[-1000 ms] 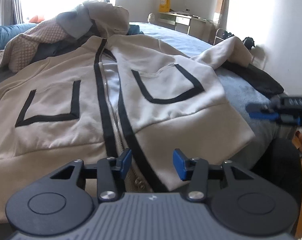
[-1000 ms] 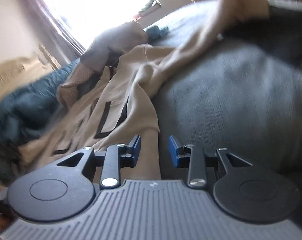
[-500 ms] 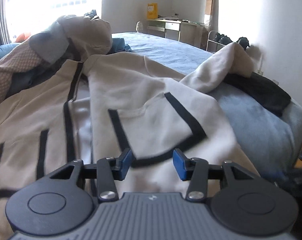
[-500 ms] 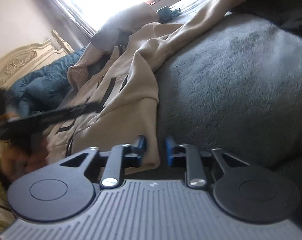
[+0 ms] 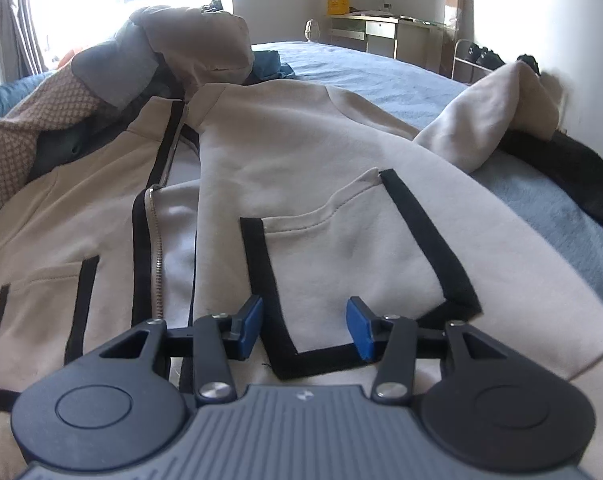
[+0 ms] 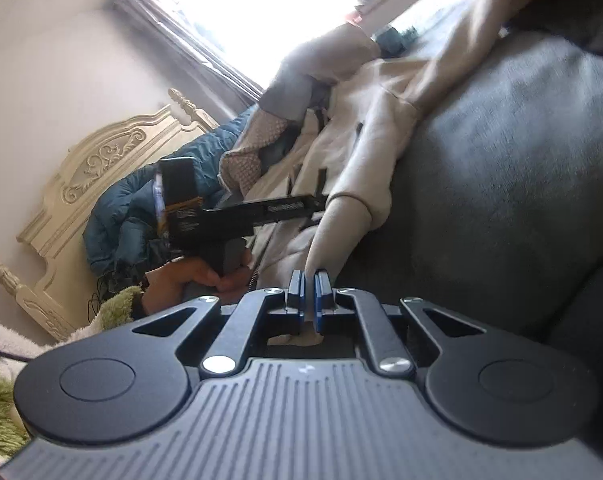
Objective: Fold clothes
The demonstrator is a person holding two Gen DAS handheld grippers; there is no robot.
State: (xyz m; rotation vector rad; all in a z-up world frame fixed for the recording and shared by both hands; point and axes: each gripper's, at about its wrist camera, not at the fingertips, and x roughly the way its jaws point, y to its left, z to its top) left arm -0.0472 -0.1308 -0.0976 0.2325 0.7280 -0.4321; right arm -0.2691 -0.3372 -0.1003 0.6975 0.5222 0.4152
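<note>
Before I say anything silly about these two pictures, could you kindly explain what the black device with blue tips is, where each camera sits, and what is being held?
There is no robot arm here: a person carries a hand-held gripper in each hand, and a wide-angle camera on each looks forward along its two blue-padded fingers.

In the left-hand camera view, the left gripper hovers open over a beige zip jacket with black trim, spread front-up on a bed with a blue cover. Its fingers frame a black-edged pocket and hold nothing. More clothes are piled near the window.

In the right-hand camera view, the right gripper has just been closing and is now shut on the jacket's hem edge at the side of the bed. That view also shows the person's left hand holding the other gripper.
</note>
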